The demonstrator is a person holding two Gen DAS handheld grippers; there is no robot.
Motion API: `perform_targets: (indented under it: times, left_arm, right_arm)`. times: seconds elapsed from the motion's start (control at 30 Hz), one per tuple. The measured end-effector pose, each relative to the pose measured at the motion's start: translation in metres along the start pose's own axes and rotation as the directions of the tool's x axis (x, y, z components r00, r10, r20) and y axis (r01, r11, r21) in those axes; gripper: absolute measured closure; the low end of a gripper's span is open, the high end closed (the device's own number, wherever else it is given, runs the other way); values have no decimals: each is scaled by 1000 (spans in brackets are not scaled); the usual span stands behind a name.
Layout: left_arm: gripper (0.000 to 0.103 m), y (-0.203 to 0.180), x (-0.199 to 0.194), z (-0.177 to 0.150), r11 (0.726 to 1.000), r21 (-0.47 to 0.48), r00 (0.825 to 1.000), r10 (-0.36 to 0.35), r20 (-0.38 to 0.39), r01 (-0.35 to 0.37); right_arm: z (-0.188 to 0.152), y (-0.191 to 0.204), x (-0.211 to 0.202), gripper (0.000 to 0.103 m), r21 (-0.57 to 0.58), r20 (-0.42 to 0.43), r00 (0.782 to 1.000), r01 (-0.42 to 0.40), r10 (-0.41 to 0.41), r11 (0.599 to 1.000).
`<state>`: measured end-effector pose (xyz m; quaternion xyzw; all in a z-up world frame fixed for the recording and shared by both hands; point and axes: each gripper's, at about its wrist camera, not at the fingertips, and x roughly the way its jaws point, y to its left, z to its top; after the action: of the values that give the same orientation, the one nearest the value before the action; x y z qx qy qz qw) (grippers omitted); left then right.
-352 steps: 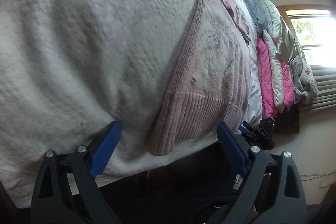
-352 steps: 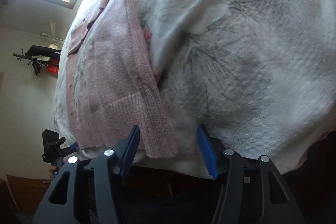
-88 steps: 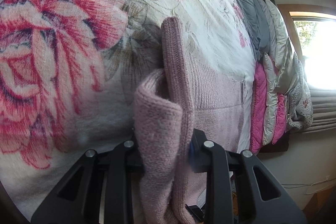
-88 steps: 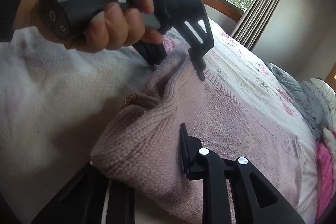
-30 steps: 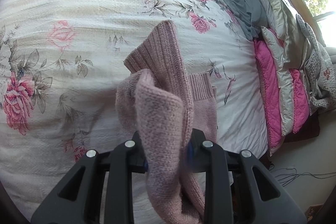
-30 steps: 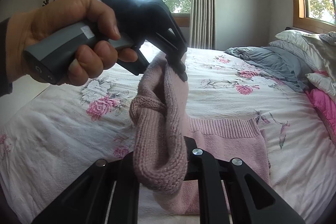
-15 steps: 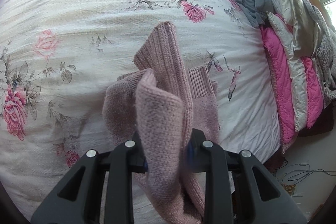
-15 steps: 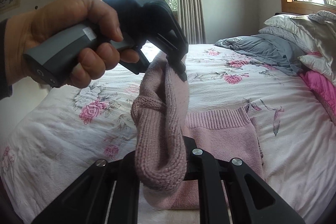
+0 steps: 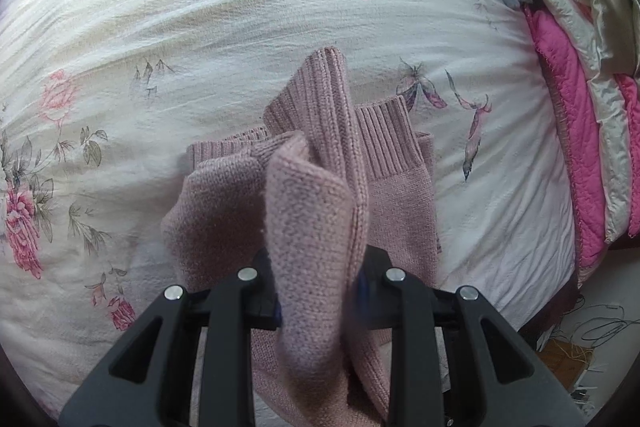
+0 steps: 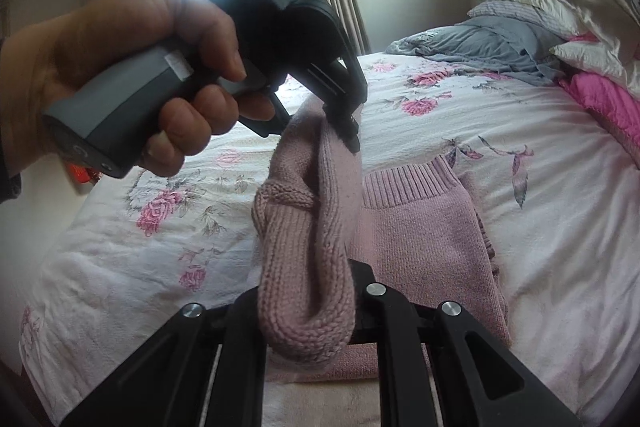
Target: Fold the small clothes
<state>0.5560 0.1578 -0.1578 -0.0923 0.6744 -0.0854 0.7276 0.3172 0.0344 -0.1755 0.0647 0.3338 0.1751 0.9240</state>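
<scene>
Here you hold the pink sweater (image 10: 308, 259) lifted above the bed (image 10: 540, 187), left gripper (image 10: 352, 135) and right gripper (image 10: 308, 315) each clamped on a bunched edge, apparently so the raised part can fold over the half lying flat below.

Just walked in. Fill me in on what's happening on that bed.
A person is folding a pink knit sweater on a bed with a floral bedspread. Each hand works a handheld gripper. The left gripper and the right gripper are both clamped on bunched edges of the sweater, holding that part lifted. The rest of the sweater, with its ribbed hem, lies flat on the bedspread. The fold is under way, not yet laid down.
</scene>
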Motion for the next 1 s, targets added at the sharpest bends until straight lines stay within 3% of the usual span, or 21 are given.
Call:
perform_targets:
  times: [0.27, 0.5, 1.0]
  left_arm:
    - [78, -28, 39, 7, 996, 20, 995, 89, -46, -88]
    - [78, -52, 57, 8, 979, 45, 978, 199, -55, -197]
    - [77, -109, 82, -14, 933, 2, 928, 358, 100, -360]
  right_arm:
    - [-15, -40, 9, 91, 130, -34, 998, -39, 44, 991]
    - [-26, -72, 15, 91, 227, -46, 993, -93, 106, 970]
    - [-51, -132, 17, 91, 367, -62, 982, -144, 179, 919]
